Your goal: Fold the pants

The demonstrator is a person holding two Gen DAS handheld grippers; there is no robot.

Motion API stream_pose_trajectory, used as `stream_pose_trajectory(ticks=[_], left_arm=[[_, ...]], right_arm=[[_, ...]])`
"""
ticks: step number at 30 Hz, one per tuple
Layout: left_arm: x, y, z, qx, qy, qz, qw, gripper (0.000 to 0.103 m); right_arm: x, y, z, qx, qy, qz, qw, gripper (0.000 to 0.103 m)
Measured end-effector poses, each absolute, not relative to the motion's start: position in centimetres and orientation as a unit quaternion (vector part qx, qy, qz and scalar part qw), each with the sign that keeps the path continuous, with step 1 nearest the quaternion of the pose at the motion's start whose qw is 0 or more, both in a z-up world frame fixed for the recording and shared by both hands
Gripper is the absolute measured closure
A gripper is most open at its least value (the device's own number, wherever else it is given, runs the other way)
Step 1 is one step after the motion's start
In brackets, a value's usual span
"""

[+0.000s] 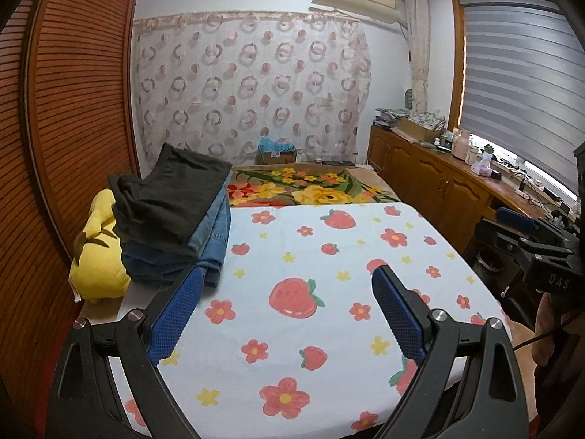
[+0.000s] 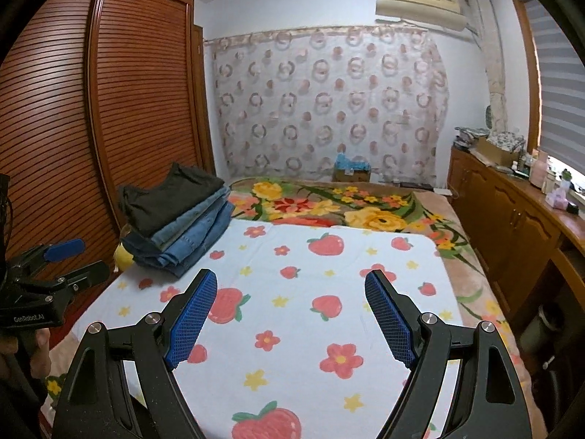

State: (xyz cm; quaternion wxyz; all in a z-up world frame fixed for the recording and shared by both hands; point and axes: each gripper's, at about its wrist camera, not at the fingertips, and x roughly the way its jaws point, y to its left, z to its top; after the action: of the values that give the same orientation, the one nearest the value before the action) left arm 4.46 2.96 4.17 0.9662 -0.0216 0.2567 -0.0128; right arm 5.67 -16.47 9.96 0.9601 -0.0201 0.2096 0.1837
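Both your grippers, left gripper point(image 1: 287, 285) and right gripper point(image 2: 290, 289), hover with fingers spread, empty, over the strawberry sheet point(image 1: 329, 256); the folded pants stack point(image 1: 175, 219) lies ahead-left, nearer your left.

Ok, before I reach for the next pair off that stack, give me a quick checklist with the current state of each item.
1. left gripper open and empty: ok, jaws spread wide, nothing between them.
2. right gripper open and empty: ok, same.
3. Folding area on the strawberry sheet free of garments: ok.
4. stack of pants reachable on the left side of the bed: ok, dark pair on top, jeans beneath.
5. Stack stable: cannot tell; it leans against a yellow plush toy near the bed edge.
6. Whether the stack is already folded work or still to do: cannot tell.
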Motion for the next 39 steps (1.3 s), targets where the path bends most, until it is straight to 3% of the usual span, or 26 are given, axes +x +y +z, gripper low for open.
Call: stream_pose_trajectory(ticks=[39], left_arm=[[2.6,2.1,8.6,-0.010,0.207,-0.019,0.978,0.009]], right_arm=[[1.9,-17.1,9.6,-0.005,0.156,0.136,0.978,0.018]])
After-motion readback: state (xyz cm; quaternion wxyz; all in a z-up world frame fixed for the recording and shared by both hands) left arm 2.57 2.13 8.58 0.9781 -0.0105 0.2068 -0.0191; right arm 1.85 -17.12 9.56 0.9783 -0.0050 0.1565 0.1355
